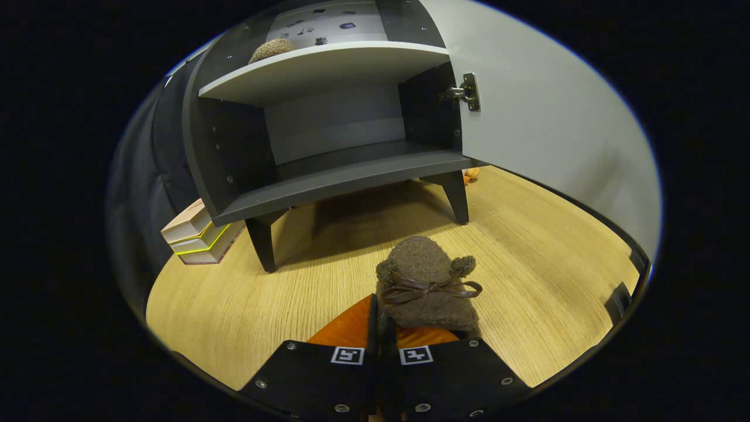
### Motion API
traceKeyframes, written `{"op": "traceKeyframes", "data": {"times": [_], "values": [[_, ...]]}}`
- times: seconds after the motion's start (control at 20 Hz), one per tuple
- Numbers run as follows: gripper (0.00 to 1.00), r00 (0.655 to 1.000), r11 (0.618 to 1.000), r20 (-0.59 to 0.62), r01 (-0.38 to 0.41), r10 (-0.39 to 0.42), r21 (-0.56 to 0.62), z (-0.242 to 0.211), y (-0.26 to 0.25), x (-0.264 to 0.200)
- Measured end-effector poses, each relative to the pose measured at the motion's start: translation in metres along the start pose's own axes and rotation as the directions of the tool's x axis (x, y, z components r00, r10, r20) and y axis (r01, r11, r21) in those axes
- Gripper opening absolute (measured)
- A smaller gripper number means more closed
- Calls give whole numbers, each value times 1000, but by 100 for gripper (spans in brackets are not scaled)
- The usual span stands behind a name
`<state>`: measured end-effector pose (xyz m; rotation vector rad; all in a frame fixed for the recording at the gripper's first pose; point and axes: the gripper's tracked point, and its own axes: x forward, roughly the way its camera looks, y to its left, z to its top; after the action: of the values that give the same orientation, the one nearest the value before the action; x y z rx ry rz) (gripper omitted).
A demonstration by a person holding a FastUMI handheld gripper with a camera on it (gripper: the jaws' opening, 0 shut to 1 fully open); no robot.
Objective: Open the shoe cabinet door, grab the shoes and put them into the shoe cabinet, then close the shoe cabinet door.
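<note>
**Operator:** Shoe status: where is it, and how is it held?

**Technician:** The brown fleece bootie (426, 284), with a ribbon bow across its front, sits just ahead of the gripper (382, 328). The two fingers stand drawn close together with the back edge of the bootie pinched between them. The hold appears to be at the collar, which would let the toe point forward toward the cabinet.

**Operator:** Is it lifted or resting?

**Technician:** Cannot tell. It lies over the wooden floor (281, 293), but contact is hidden by the bootie itself.

**Operator:** Cabinet condition?

**Technician:** The shoe cabinet (328, 146) stands beyond the bootie on short tapered legs. Its door (539, 117) is swung fully aside on its hinge (466, 92), leaving the lower shelf (345, 173) exposed and bare. That shelf is the probable destination. A second brown fleece item (271, 49) rests on the upper shelf (328, 67), likely the paired shoe.

**Operator:** Obstructions?

**Technician:** A stack of books (199, 234) lies beside the cabinet's near front leg, well apart from the bootie. The line from the fingers to the lower shelf looks open.

**Operator:** Remaining steps?

**Technician:** By judgement: place the bootie inside, then close the door.
</note>
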<state>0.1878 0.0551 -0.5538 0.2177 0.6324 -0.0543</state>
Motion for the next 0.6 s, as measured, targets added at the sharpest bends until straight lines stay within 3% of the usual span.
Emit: {"op": "traceKeyframes", "data": {"times": [0.6], "values": [[8, 978, 993, 200, -31, 52, -110, 144, 31, -115]]}}
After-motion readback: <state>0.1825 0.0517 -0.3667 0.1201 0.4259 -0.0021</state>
